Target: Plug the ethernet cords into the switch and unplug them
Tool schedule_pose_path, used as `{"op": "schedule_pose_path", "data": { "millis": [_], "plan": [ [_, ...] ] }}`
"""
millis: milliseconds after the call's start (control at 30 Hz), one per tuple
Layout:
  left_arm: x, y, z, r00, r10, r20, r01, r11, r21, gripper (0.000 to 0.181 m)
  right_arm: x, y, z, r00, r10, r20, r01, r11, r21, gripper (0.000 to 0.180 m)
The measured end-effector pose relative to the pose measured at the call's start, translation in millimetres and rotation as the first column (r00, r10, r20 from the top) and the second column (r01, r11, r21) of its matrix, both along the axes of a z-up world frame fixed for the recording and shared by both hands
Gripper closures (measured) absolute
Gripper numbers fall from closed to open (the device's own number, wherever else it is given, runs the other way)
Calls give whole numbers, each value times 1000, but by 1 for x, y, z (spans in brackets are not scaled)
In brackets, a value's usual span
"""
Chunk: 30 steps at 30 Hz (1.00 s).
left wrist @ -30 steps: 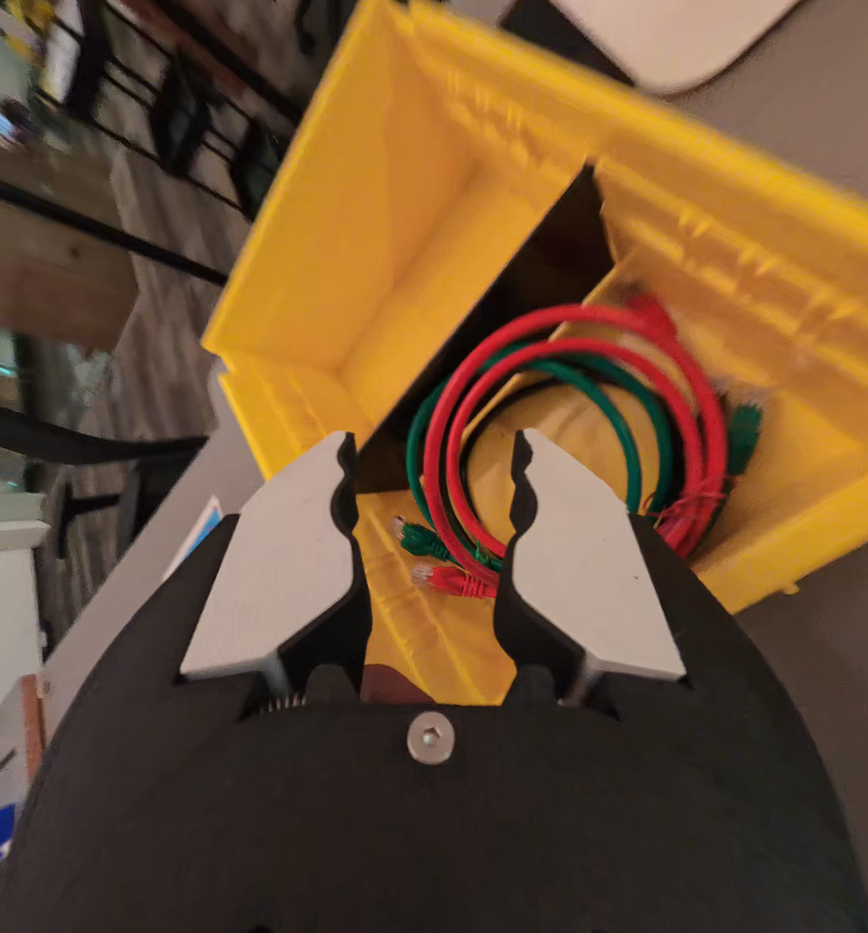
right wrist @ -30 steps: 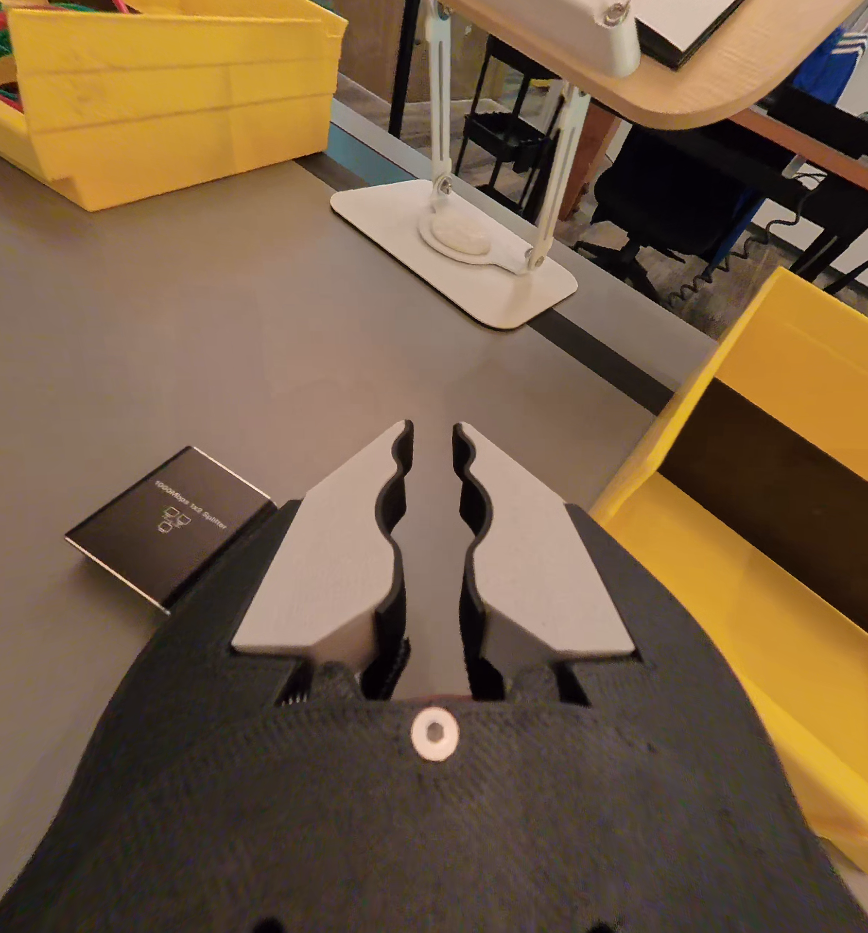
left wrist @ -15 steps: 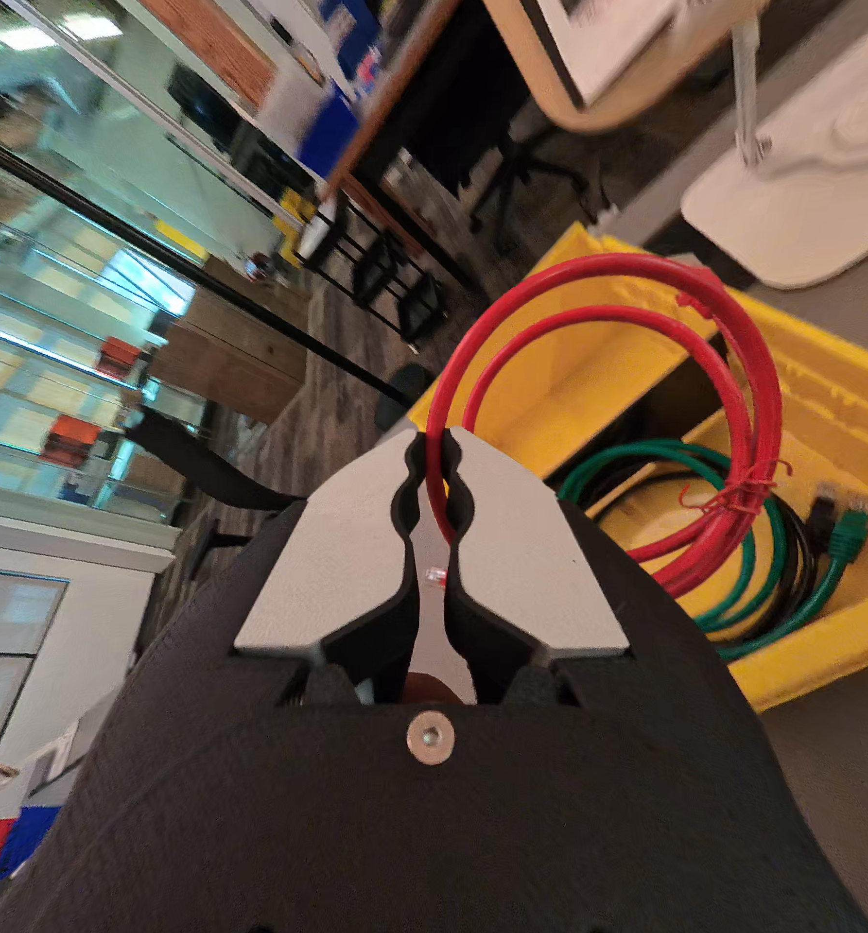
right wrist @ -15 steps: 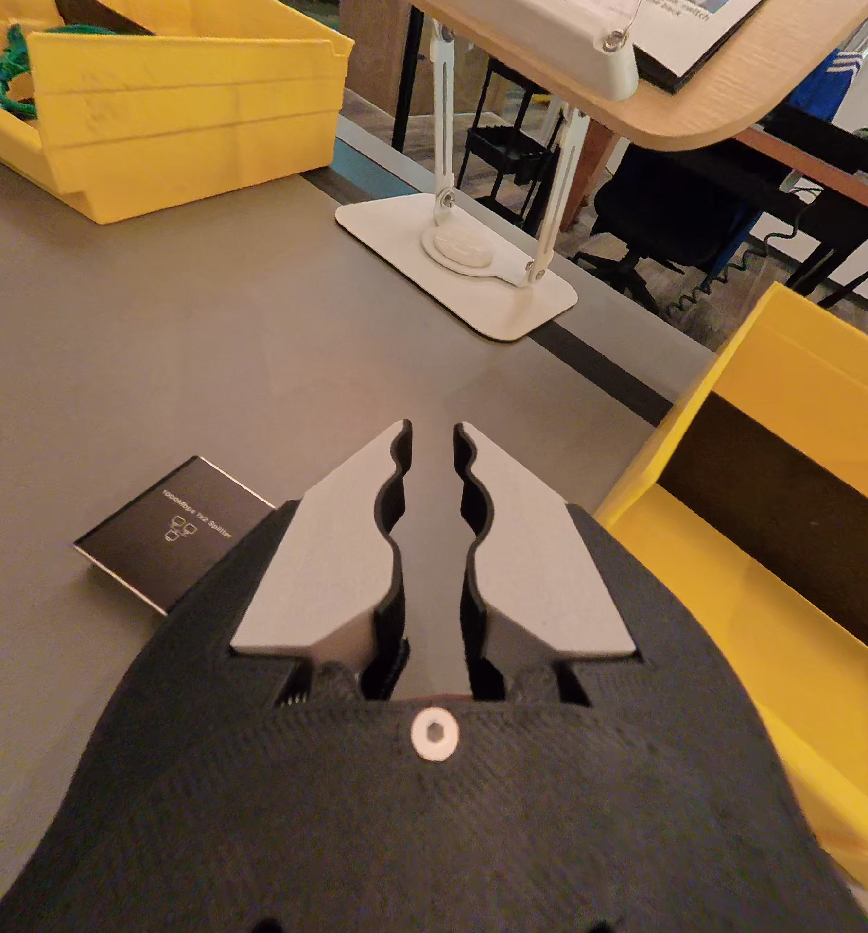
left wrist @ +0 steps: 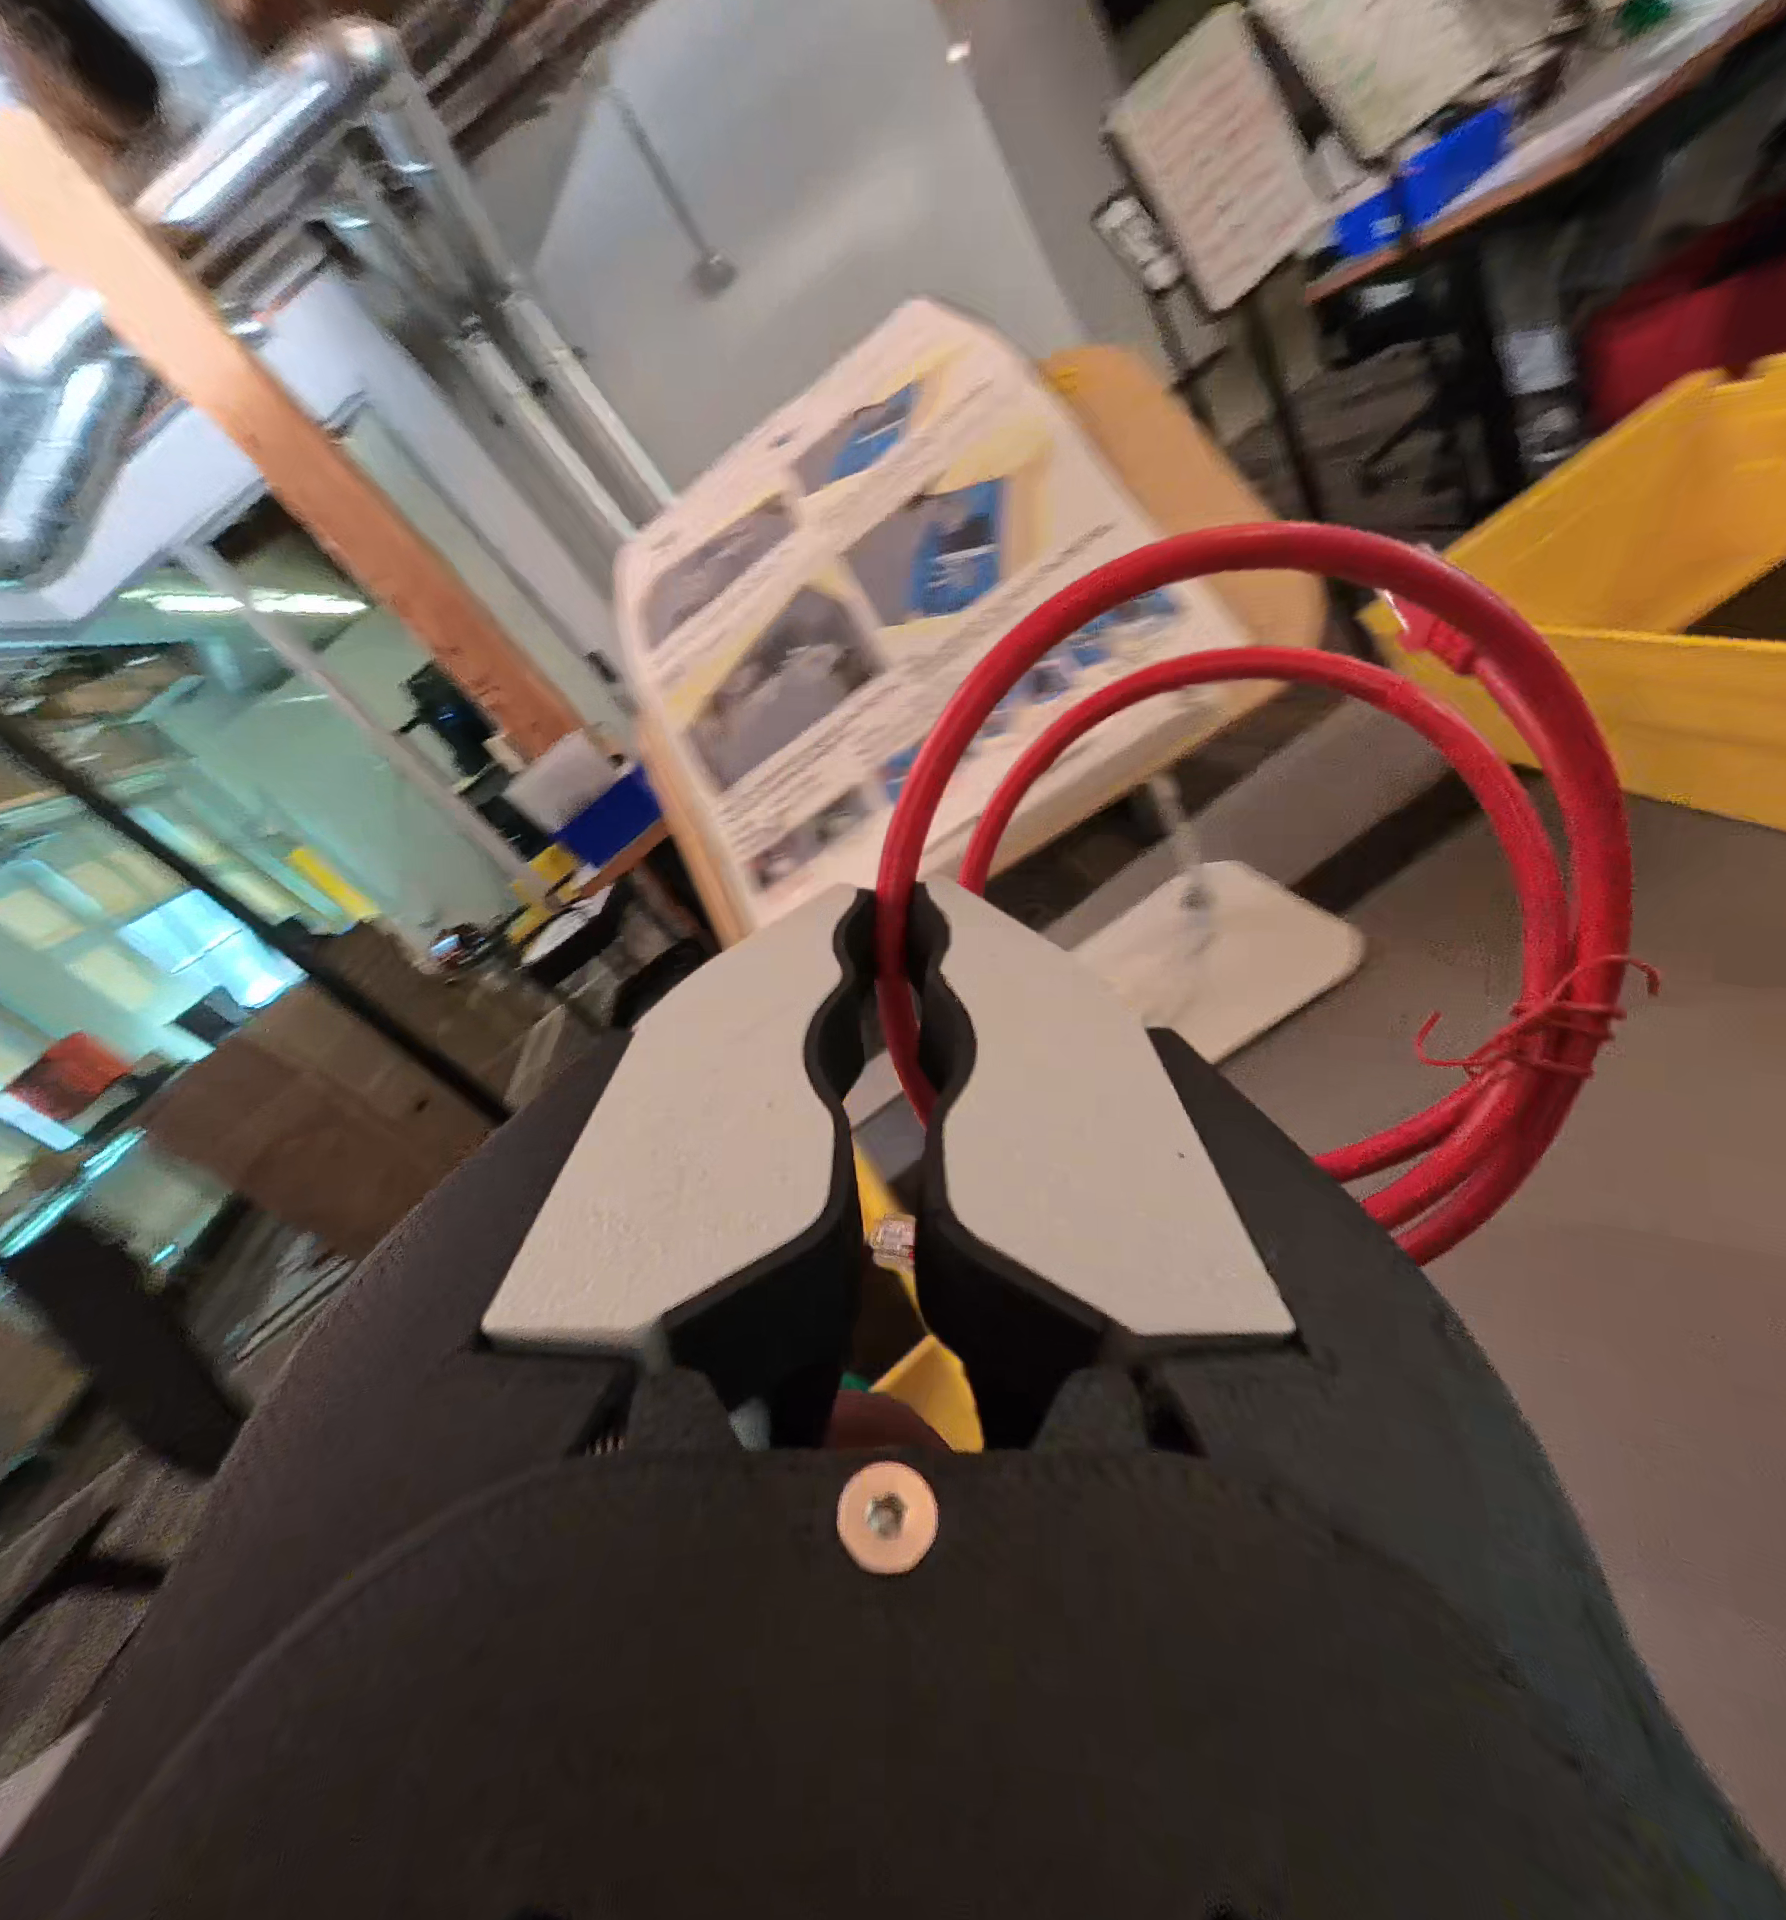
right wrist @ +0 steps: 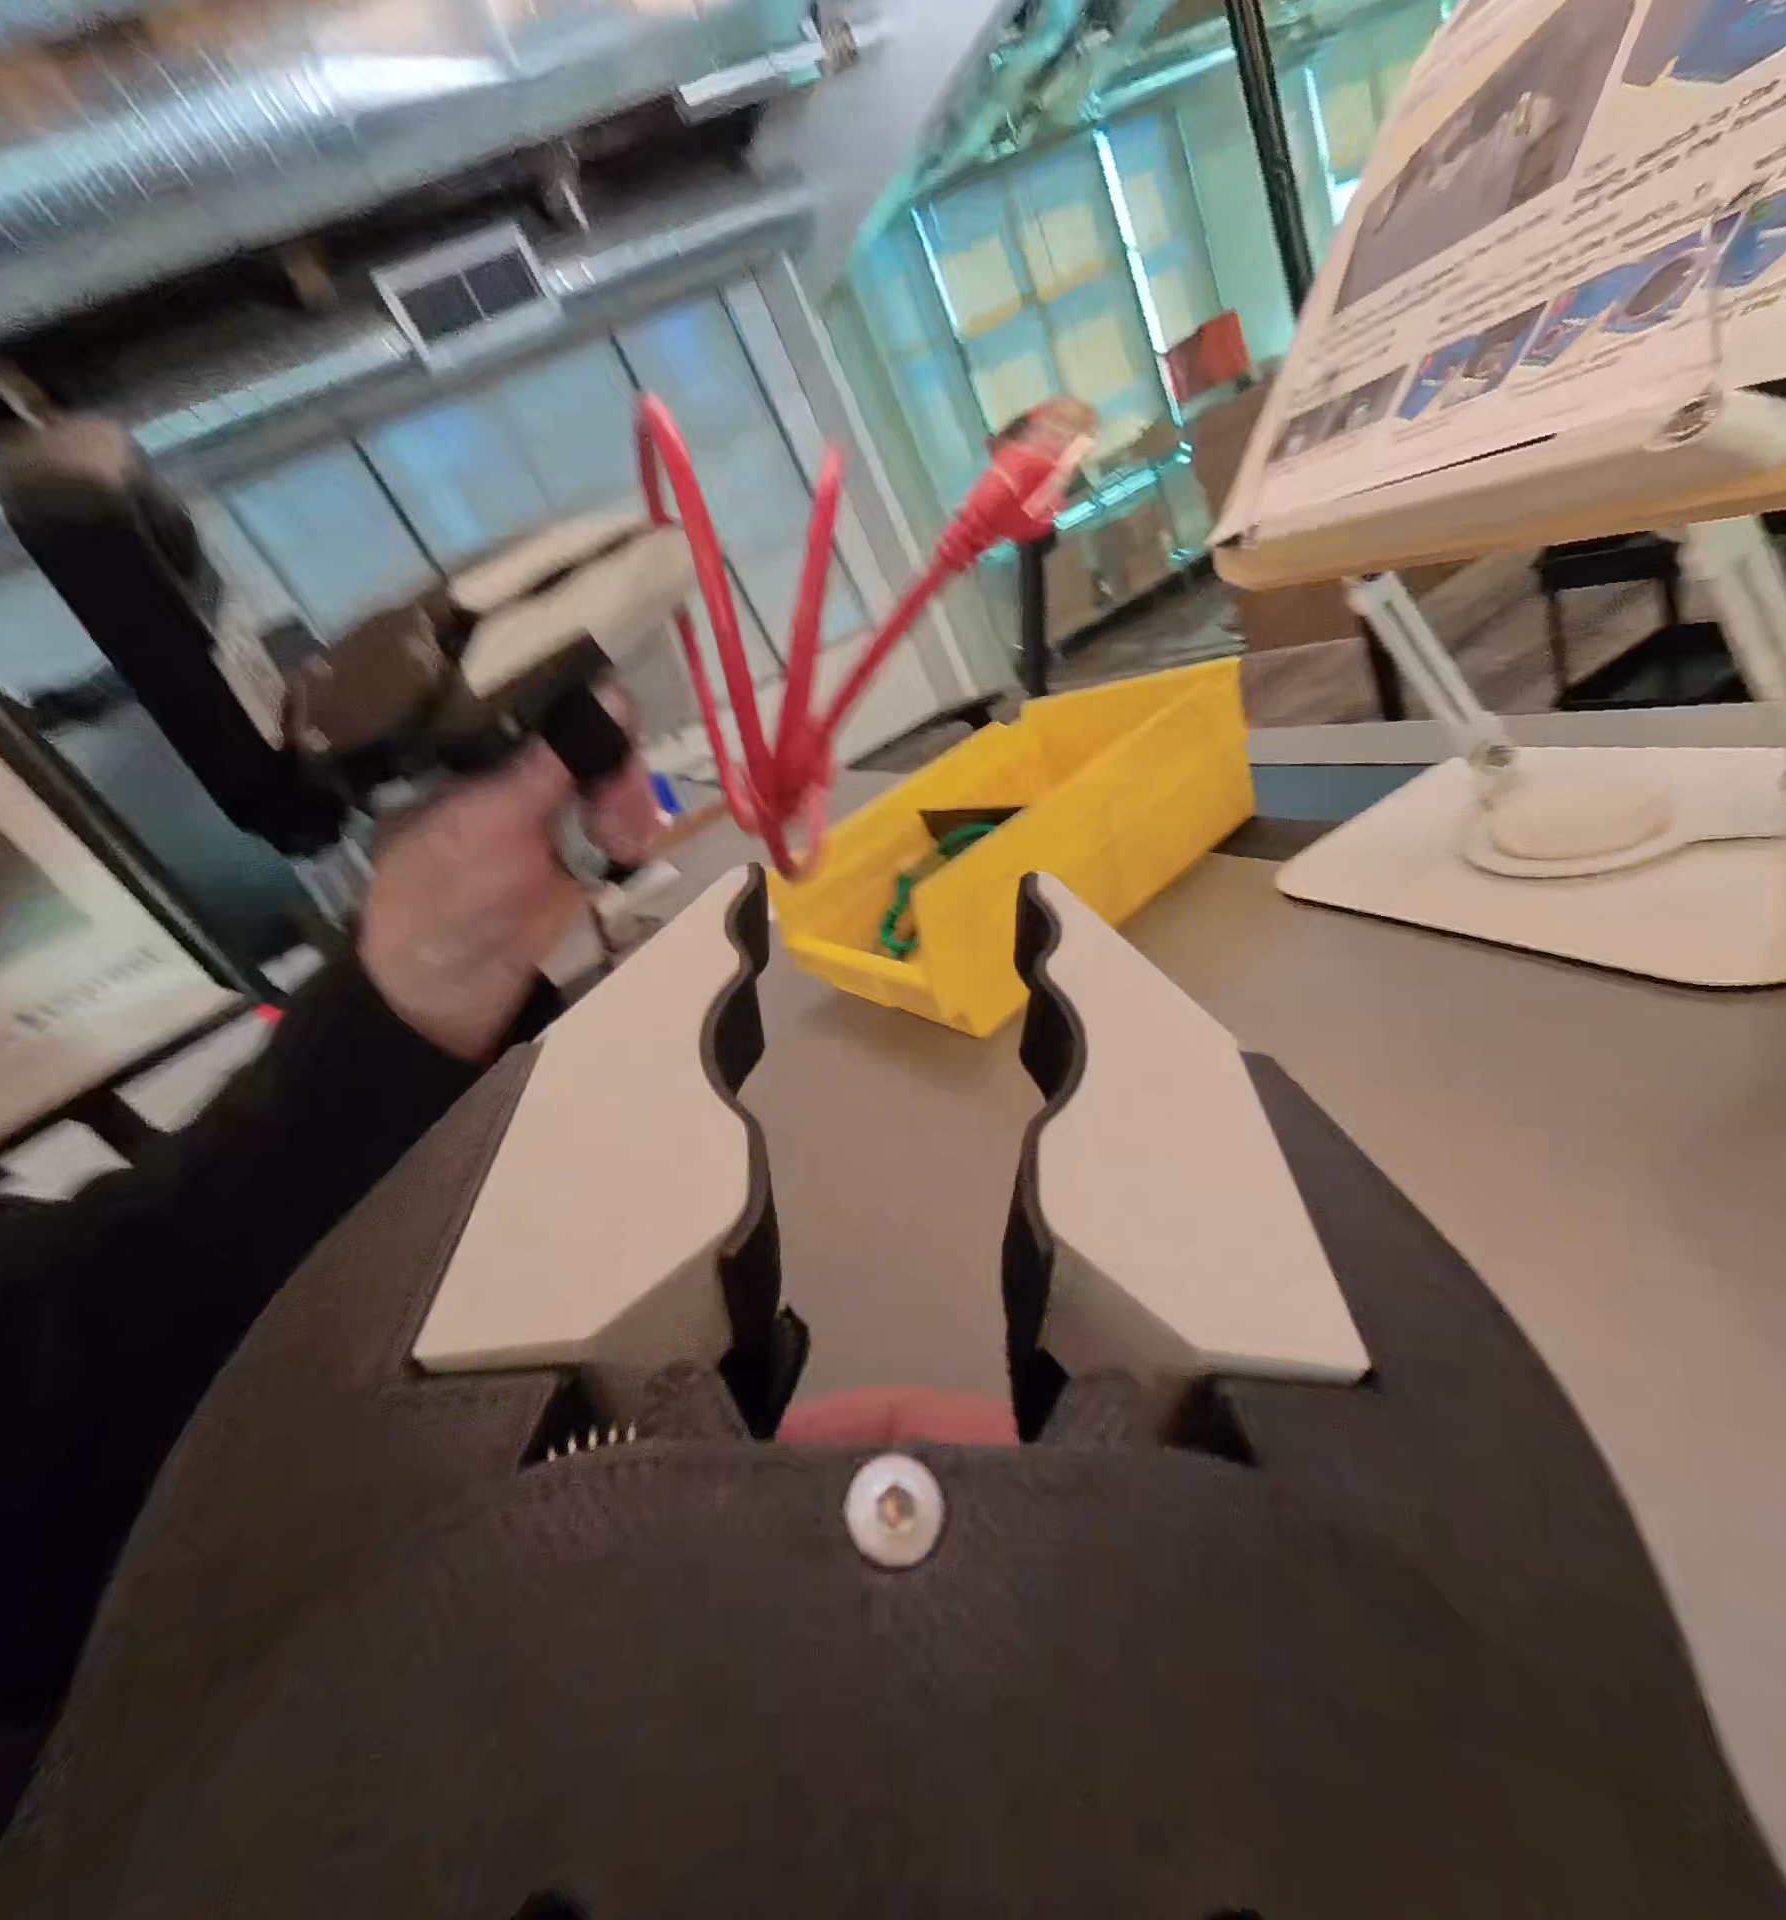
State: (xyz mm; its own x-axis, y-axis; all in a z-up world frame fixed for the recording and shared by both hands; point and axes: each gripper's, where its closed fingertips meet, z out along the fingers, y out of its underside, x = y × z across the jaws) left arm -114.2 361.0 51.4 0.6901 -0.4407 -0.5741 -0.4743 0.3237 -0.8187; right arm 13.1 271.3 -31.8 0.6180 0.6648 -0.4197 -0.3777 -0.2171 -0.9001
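Grey table (right wrist: 1491, 1195): your left gripper (left wrist: 894, 914) pinches the red ethernet cord (left wrist: 1554, 883), now lifted clear of the far-edge yellow bin (right wrist: 1097, 790); right gripper (right wrist: 889, 914) spread wider, empty. Plugging comes next; switch unseen.

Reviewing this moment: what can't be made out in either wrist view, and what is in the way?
- Switch: in neither view, so no ports to check.
- Red ethernet cord, left wrist view: the near plug is mostly hidden between the left gripper fingers.
- Left gripper, right wrist view: blurred behind the person's hand.
- Yellow bin, right wrist view: green cord mostly hidden by the bin wall.
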Motion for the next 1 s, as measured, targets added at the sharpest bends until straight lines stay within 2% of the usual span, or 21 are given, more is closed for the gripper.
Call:
{"op": "schedule_pose_path", "data": {
  "millis": [100,200,233,300,367,467,500,567,600,667,700,767,833,933,1000],
  "plan": [
    [39,-18,-16,998,-61,2,61,998,12,176,7,-2,11,993,18,-118,-20,1000,-18,131],
    [66,-34,-35,988,-145,50,148,987,-58,176,19,1,11,987,7,-163,-14,999,-44,143],
    [70,-35,-41,990,-141,30,143,988,-52,176,22,2,9,987,3,-163,-12,999,-52,158],
    [78,-40,-51,986,-167,25,168,983,-73,176,27,2,10,986,-1,-168,-7,999,-48,173],
    [83,-45,-58,977,-208,42,211,972,-103,176,35,2,13,985,-13,-174,7,999,-38,176],
    [94,-52,-80,939,-342,15,338,918,-210,175,51,3,17,992,-88,-85,89,996,-1,178],
    [97,-54,-88,923,-384,19,375,888,-268,169,54,2,19,993,-111,-29,112,993,22,178],
    [99,-61,-99,882,-468,53,449,801,-396,137,60,3,21,972,-188,140,179,981,76,178],
    [97,-61,-97,875,-478,74,462,784,-415,123,61,3,20,948,-221,230,200,973,111,178],
    [90,-64,-77,845,-502,183,529,735,-424,114,59,2,20,859,-301,413,231,950,211,177],
    [88,-70,-67,823,-517,237,565,694,-446,114,58,2,18,788,-351,506,244,932,267,177],
    [88,-80,-47,796,-523,305,605,663,-440,116,51,3,13,613,-433,660,222,897,382,177],
    [94,-92,-40,790,-531,307,612,651,-449,116,38,2,10,466,-497,732,172,862,476,177],
    [103,-101,-50,808,-536,245,582,661,-474,118,21,0,7,364,-560,744,121,821,558,177],
    [107,-108,-56,783,-550,291,612,598,-518,121,13,-3,4,295,-592,750,60,795,604,177]
  ]
}}
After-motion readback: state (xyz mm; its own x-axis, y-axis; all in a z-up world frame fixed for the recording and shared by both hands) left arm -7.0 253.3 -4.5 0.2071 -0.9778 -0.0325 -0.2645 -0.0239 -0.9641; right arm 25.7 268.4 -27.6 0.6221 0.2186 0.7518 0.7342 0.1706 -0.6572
